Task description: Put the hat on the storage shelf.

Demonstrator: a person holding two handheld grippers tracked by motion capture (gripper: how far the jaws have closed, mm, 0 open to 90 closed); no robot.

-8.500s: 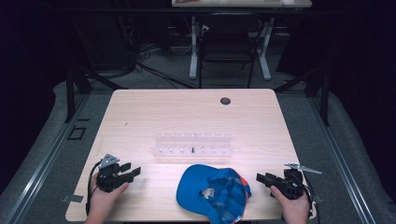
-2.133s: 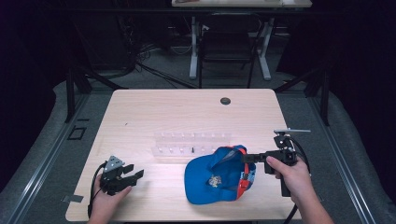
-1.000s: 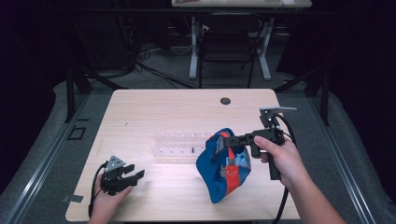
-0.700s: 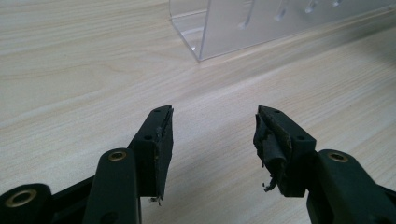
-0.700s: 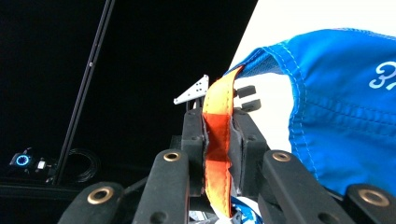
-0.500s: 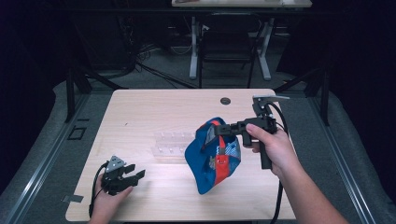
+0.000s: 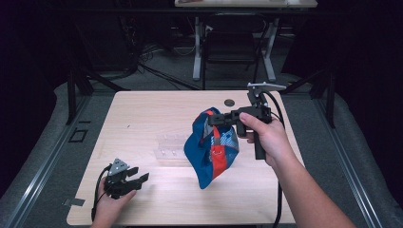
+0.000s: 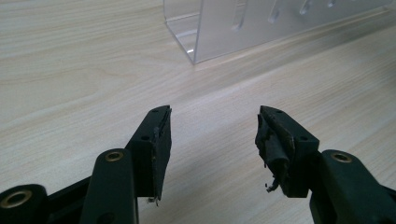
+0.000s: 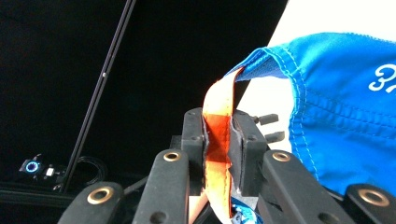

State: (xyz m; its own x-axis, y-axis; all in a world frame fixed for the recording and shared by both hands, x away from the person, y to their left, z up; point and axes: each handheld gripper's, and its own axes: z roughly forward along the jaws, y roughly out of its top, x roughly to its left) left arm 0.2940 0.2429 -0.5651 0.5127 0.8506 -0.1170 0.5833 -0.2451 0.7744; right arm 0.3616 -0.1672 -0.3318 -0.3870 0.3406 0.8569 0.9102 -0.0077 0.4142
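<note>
A blue cap (image 7: 209, 149) with an orange strap hangs in the air over the table's right half. My right gripper (image 7: 213, 119) is shut on it, held level and pointing left. Up close, in the right gripper view, the pads pinch the orange strap (image 9: 218, 140) and the blue cloth of the cap (image 9: 341, 116) spreads to the right. My left gripper (image 7: 135, 179) rests on the table near the front left corner, open with nothing between its fingers (image 8: 156, 140). A clear plastic rack (image 7: 168, 146) lies on the table behind the cap; its near corner (image 8: 215, 32) stands ahead of the left gripper.
The light wooden table (image 7: 142, 118) has a small dark round disc (image 7: 229, 102) near its far edge. Beyond the table stand dark table legs and cables on the floor. A cable trails from each gripper toward the front edge.
My right gripper has lifted the cap off the table and carried it up and toward the far side. The cap now hangs lower-left of the jaws. The left gripper has stayed put.
</note>
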